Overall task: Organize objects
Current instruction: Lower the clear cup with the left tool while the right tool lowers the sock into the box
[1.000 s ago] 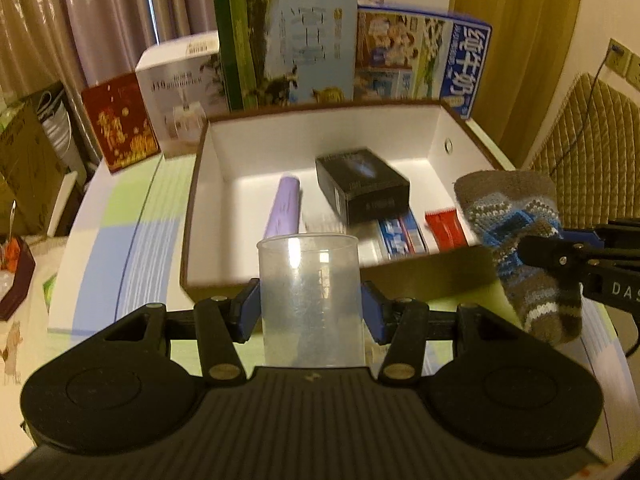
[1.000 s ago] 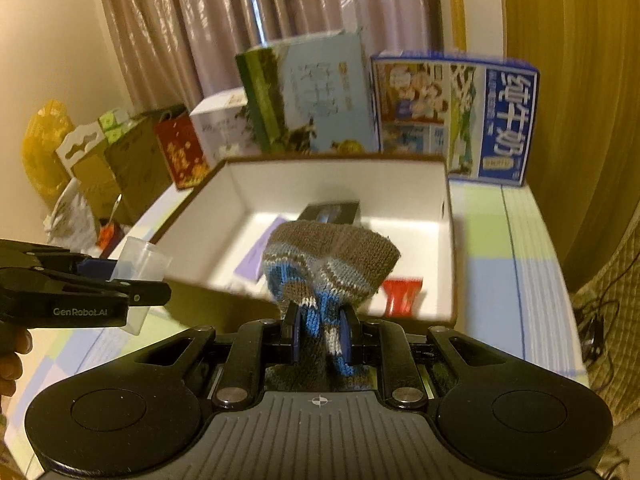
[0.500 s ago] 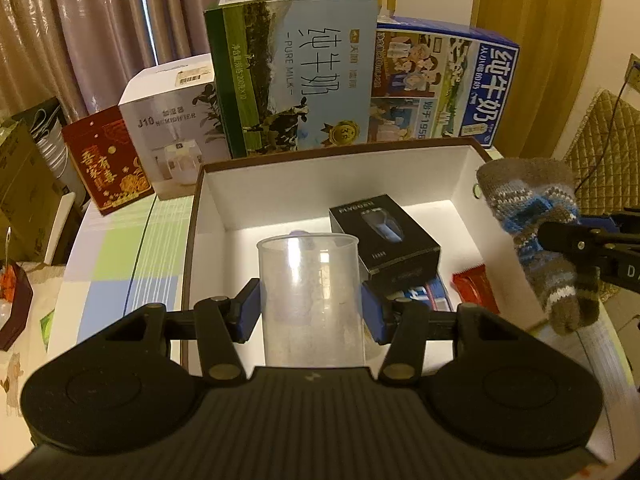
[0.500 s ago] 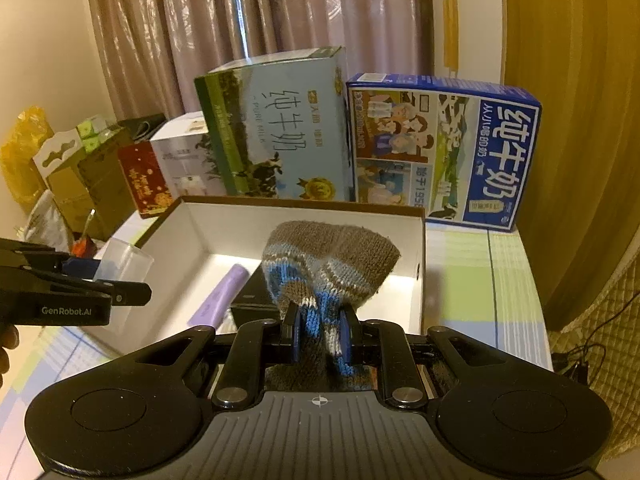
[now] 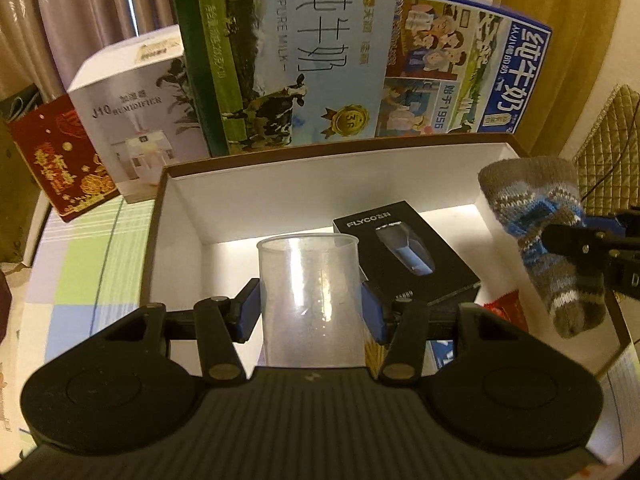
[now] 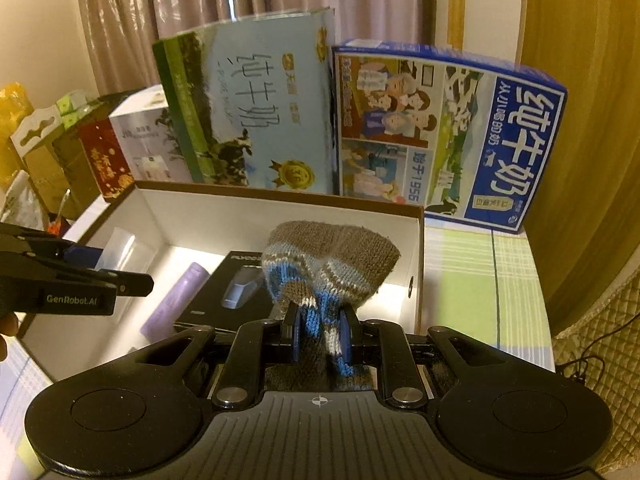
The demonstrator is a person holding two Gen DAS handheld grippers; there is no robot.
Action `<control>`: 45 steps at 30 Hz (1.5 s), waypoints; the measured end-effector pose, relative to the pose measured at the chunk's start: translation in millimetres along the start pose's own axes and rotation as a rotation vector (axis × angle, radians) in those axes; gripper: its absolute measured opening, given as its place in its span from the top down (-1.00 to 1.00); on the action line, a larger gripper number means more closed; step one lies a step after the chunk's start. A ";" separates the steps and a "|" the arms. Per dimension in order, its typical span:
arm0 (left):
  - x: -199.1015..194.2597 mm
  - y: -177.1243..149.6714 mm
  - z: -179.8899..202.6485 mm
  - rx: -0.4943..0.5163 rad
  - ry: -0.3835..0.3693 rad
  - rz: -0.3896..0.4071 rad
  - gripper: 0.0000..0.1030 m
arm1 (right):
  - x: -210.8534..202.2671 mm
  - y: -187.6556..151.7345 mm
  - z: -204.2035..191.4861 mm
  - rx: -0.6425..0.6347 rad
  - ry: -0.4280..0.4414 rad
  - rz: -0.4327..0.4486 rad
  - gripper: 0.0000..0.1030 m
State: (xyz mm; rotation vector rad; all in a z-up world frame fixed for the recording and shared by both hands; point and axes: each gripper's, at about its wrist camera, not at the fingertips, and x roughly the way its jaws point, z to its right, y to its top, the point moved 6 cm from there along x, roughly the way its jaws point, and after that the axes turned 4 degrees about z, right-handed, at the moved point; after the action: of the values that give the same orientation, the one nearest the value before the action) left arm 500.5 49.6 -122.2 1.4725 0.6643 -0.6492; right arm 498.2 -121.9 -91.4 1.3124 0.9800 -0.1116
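My left gripper point(image 5: 311, 308) is shut on a clear plastic cup point(image 5: 310, 304), held upright over the left middle of the open white box point(image 5: 248, 188). My right gripper point(image 6: 319, 332) is shut on a brown, grey and blue knitted sock point(image 6: 332, 260), hanging over the box's right side. The sock point(image 5: 548, 240) shows at the right of the left wrist view. Inside the box lie a black Flyco box point(image 5: 404, 256), a purple tube point(image 6: 176, 300) and a red packet point(image 5: 508, 312). The left gripper point(image 6: 80, 284) appears at the left of the right wrist view.
Behind the white box stand a green-blue milk carton point(image 5: 288, 60), a blue milk carton point(image 5: 464, 76), a white humidifier box point(image 5: 136, 108) and a red packet point(image 5: 56, 156). A checked tablecloth point(image 6: 480, 272) lies to the right. A quilted chair point(image 5: 608, 136) stands at the far right.
Both grippers moved forward over the white box, carrying the cup and the sock; the cartons behind loom larger. Both grips are unchanged.
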 end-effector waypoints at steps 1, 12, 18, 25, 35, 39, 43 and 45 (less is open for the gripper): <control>4.2 1.4 -0.1 -0.001 -0.003 -0.001 0.07 | 3.0 -0.1 1.0 -0.002 -0.003 -0.004 0.69; 43.4 6.4 -2.0 -0.005 -0.007 -0.038 0.07 | 27.7 2.2 6.2 -0.011 -0.012 -0.029 0.69; 59.9 7.0 -4.5 -0.020 -0.017 -0.058 0.07 | 37.3 3.6 6.4 -0.022 -0.012 -0.041 0.69; 69.1 5.0 -11.3 -0.046 -0.007 -0.068 -0.10 | 44.2 5.2 6.3 -0.030 -0.007 -0.051 0.69; 61.3 9.7 -18.2 -0.044 0.001 -0.054 -0.28 | 50.8 6.3 5.5 -0.032 -0.006 -0.051 0.69; 57.5 11.4 -19.5 -0.045 0.000 -0.048 -0.32 | 54.5 11.3 4.1 -0.027 -0.003 -0.033 0.44; 53.0 12.4 -18.7 -0.034 -0.001 -0.042 -0.44 | 48.6 18.1 1.5 -0.033 -0.005 0.047 -0.49; 49.8 12.2 -18.2 -0.031 -0.003 -0.040 -0.49 | 47.1 19.3 -0.5 -0.047 0.001 0.045 -0.49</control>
State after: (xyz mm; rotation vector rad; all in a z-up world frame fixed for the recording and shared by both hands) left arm 542.6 68.3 -151.0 1.4322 0.6997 -0.6685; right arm 537.9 -94.6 -107.6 1.2909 0.9482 -0.0534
